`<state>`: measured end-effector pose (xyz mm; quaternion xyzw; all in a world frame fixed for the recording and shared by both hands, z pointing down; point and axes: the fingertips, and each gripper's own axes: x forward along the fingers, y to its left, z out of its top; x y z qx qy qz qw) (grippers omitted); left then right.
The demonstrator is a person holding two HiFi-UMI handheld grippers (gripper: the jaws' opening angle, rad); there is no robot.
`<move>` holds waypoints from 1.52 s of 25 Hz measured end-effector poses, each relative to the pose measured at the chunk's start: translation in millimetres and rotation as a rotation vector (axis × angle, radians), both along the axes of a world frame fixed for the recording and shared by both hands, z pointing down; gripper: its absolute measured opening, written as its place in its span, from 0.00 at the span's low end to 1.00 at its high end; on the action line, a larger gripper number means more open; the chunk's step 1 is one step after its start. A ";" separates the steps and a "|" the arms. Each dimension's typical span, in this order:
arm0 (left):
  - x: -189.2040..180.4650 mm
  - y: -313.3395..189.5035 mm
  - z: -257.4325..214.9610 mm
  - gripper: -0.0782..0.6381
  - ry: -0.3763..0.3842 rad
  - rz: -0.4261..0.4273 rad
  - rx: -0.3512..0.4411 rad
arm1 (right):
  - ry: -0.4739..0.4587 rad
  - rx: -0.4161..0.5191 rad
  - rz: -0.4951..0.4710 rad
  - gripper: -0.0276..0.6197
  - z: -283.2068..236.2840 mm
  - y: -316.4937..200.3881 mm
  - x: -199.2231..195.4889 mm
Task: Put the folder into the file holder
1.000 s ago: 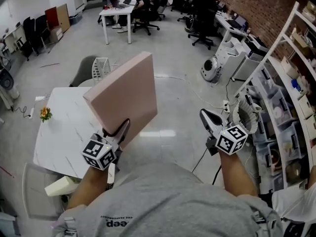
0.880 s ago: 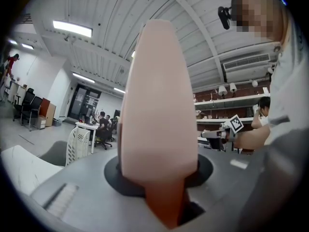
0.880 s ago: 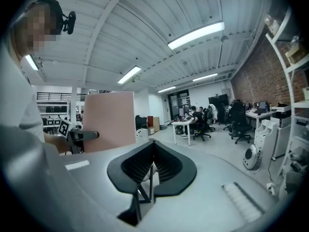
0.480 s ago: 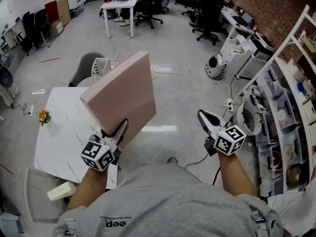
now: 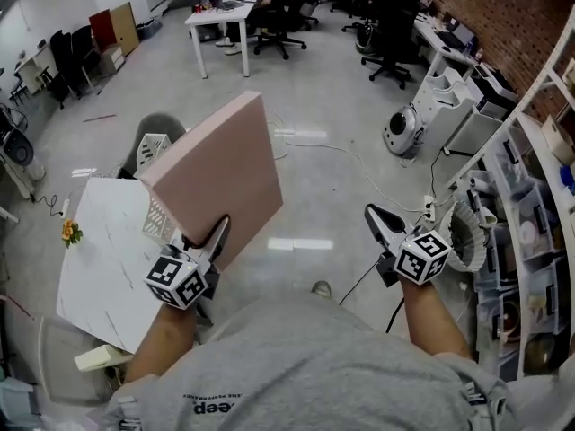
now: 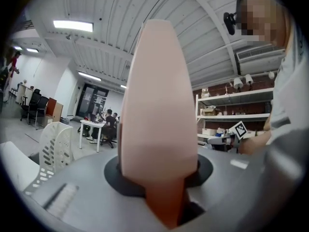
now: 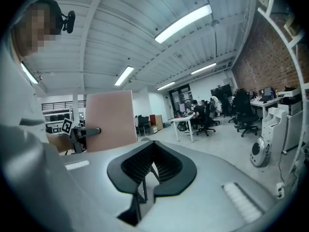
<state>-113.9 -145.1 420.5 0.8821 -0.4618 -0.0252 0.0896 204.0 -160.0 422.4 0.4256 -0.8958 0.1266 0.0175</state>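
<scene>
Open-plan office, pale glossy floor point(image 5: 332, 151)
A brick wall point(image 5: 503, 7) fills the upper right above white shelving point(image 5: 526, 232); a marble-look table point(image 5: 99, 259) sits lower left, a white desk point(image 5: 220, 12) and black chairs point(image 5: 395, 52) along the top, strip lights point(image 7: 183, 23) overhead.

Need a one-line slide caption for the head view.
Left gripper holds the pink folder up by one edge; right gripper shut and empty.

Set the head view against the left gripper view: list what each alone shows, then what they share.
Head view only: the orange flowers and a white floor appliance. Left gripper view only: ceiling lights and a wall air conditioner. Shared: the pink folder clamped in the left gripper, and the white file holder.
</scene>
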 end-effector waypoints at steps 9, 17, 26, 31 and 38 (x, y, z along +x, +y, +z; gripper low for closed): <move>98.0 -100.4 -20.0 0.40 0.043 -0.062 0.004 | -0.007 0.047 -0.079 0.05 -24.2 -118.9 88.5; 116.0 -146.7 -22.1 0.39 0.011 -0.098 0.005 | -0.026 0.043 -0.121 0.05 -22.5 -183.2 101.2; 79.9 -205.5 -22.0 0.39 0.018 -0.020 0.013 | -0.022 0.029 -0.053 0.05 -17.6 -222.1 56.8; 76.9 -235.8 -21.9 0.39 0.018 0.062 0.013 | -0.024 0.031 0.010 0.05 -19.0 -228.7 48.5; 64.0 -247.7 -44.3 0.39 0.019 0.051 0.049 | 0.005 0.024 -0.006 0.05 -22.8 -259.2 38.1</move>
